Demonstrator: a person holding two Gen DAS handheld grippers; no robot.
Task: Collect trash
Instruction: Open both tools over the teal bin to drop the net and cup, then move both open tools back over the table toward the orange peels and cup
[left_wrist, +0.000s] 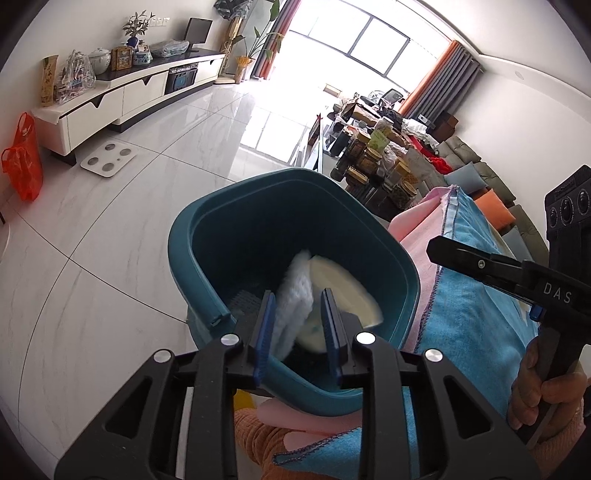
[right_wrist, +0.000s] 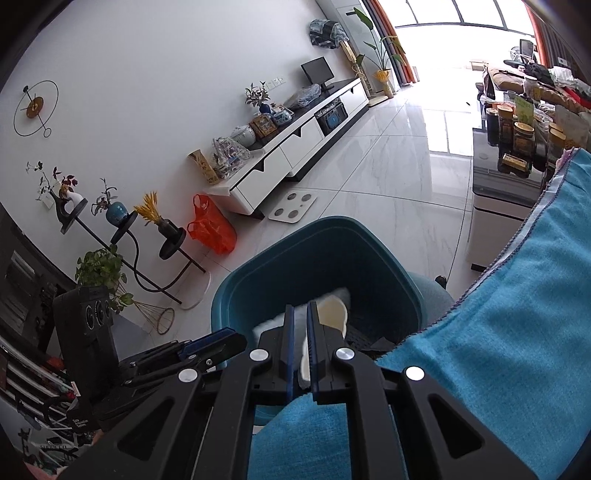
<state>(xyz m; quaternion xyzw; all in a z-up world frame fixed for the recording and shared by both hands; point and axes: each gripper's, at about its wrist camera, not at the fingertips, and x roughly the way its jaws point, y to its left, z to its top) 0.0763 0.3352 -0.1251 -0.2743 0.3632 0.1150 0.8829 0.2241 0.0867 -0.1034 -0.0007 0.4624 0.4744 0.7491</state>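
A teal plastic bin (left_wrist: 221, 236) stands on the floor beside a table draped in a blue cloth (left_wrist: 476, 295). White crumpled tissue (left_wrist: 295, 291) and a cream paper piece (left_wrist: 347, 288) are inside it. My left gripper (left_wrist: 300, 299) is open above the bin's near rim, and the tissue shows blurred between its fingers. My right gripper (right_wrist: 300, 308) is nearly closed over the bin (right_wrist: 332, 251), with only a narrow gap and nothing clearly held. The tissue (right_wrist: 269, 325) and the cream piece (right_wrist: 332, 312) lie beyond its fingertips. The right gripper also shows in the left wrist view (left_wrist: 436, 247).
A pink cloth (left_wrist: 417, 229) lies under the blue cloth. A white TV cabinet (left_wrist: 129, 96) runs along the far wall, with a white scale (left_wrist: 109, 158) and an orange bag (left_wrist: 22, 158) on the floor. Jars crowd a low table (left_wrist: 380, 162). A black plant stand (right_wrist: 122, 229) stands left.
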